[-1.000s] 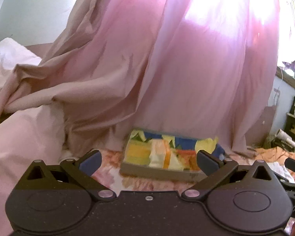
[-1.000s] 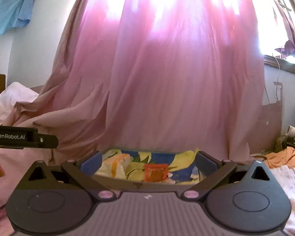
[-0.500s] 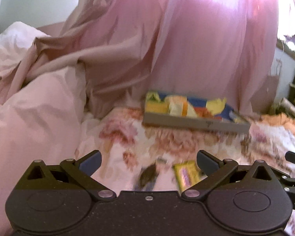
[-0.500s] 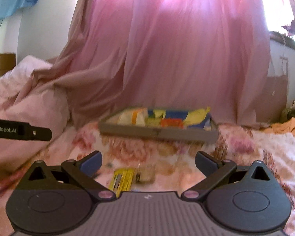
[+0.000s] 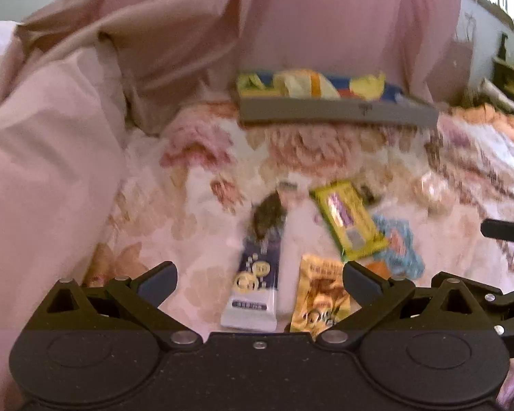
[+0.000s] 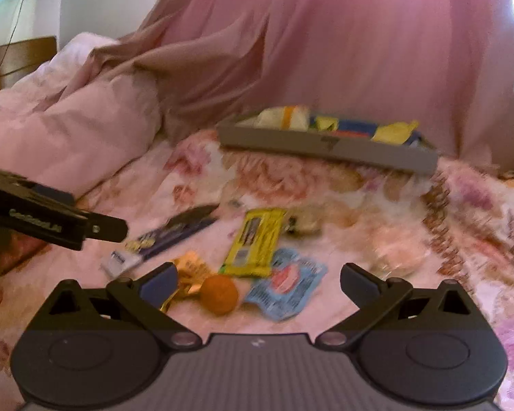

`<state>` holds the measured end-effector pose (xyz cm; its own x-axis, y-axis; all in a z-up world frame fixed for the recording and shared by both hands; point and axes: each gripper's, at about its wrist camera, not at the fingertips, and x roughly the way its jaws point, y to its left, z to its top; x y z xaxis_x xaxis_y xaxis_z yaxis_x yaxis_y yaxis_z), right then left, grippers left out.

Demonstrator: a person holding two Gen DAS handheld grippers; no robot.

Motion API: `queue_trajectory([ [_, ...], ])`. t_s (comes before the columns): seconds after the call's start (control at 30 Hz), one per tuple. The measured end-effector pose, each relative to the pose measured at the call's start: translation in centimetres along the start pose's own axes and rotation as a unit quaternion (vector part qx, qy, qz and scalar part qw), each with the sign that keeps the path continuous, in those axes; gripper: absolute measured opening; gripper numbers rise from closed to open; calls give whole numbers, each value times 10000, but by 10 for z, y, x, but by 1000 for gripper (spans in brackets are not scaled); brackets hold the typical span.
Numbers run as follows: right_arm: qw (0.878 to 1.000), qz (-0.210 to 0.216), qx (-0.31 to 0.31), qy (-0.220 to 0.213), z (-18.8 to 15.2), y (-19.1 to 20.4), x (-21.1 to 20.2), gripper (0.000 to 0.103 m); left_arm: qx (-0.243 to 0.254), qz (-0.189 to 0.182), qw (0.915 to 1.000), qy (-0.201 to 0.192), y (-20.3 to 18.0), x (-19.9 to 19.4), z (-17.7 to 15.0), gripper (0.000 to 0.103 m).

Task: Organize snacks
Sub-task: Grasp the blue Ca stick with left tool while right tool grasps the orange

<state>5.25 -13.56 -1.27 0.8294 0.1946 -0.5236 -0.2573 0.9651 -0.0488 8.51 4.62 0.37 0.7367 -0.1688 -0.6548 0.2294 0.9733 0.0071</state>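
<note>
My left gripper (image 5: 259, 282) and right gripper (image 6: 255, 279) gaped empty; the crinkly golden foil snack packet (image 5: 320, 299) looked light, slippery, best pinched at its edge.

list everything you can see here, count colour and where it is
tray: 1, grey, far end of bed, holds packets
yellow packet: 1, yellow-green, mid bed
blue packet: 1, light blue, right of the ball
orange ball: 1, orange, between the right tool's fingers in view
gold packet: 1, golden, near bed
white-and-navy packet: 1, left of gold packet
bedspread: 1, floral pink
curtain: 1, pink, behind tray
left tool: 1, black, open
right tool: 1, black, open
</note>
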Motion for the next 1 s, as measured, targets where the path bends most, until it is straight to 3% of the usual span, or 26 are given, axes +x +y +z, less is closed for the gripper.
queue_trajectory([
  [0.27,9969,394,-308,607,-8,7,28,103,466,-28,9979,451,12,36,0,102],
  [0.47,9945,324,-611,784,-9,12,47,103,894,51,9942,596,12,59,2,102],
  [0.57,9933,212,-777,823,-8,14,56,102,1315,292,9885,692,6,69,2,102],
  [0.67,9922,151,-918,825,-9,16,63,101,1625,303,9838,690,1,75,1,101],
  [0.87,9913,236,-1006,818,-11,19,73,93,1622,22,9843,692,-3,79,5,93],
  [1.0,9908,260,-1079,775,-16,21,76,85,1346,-308,9872,793,2,84,9,82],
])
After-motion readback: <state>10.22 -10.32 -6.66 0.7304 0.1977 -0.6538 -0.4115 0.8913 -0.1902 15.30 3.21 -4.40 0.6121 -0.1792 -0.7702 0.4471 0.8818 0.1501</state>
